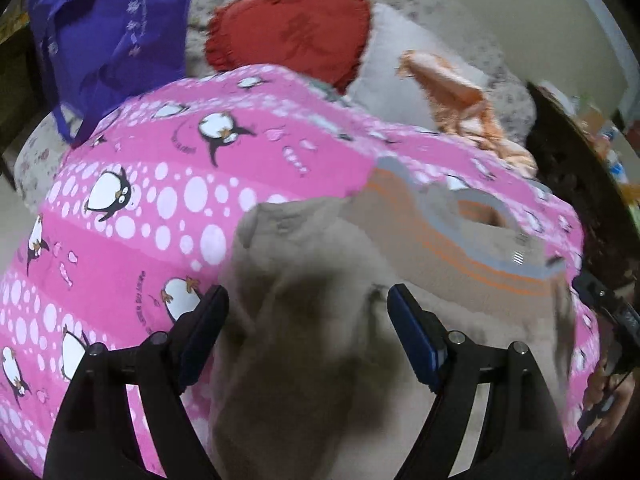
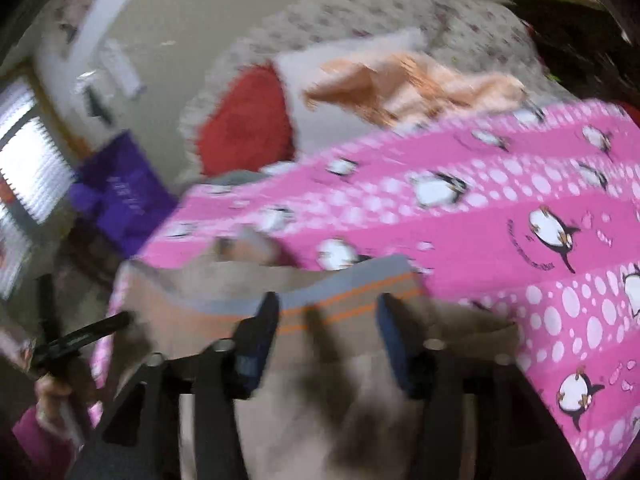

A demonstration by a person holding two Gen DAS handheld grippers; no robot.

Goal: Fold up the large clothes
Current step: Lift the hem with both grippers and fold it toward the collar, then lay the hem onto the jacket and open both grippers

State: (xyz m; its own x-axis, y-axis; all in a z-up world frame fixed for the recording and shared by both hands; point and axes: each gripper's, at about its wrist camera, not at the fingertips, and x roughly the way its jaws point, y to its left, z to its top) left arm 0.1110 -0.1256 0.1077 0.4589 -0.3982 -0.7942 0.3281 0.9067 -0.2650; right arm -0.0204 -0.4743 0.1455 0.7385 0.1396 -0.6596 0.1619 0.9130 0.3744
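A beige garment point(image 1: 320, 320) with grey and orange stripes near its collar point(image 1: 472, 240) lies on a pink penguin-print bedspread point(image 1: 160, 184). My left gripper point(image 1: 308, 304) is open above the garment's lower part, nothing between its fingers. In the right wrist view the same garment point(image 2: 320, 380) lies under my right gripper point(image 2: 326, 312), which is open over the striped band point(image 2: 344, 300). The right gripper also shows at the right edge of the left wrist view point(image 1: 608, 304). Both views are blurred.
A red cushion point(image 1: 292, 28), a white pillow point(image 1: 404, 68) and an orange cloth point(image 1: 460, 96) lie at the bed's far end. A purple bag point(image 1: 108, 28) hangs at the far left. Dark furniture point(image 1: 580, 184) stands at the right.
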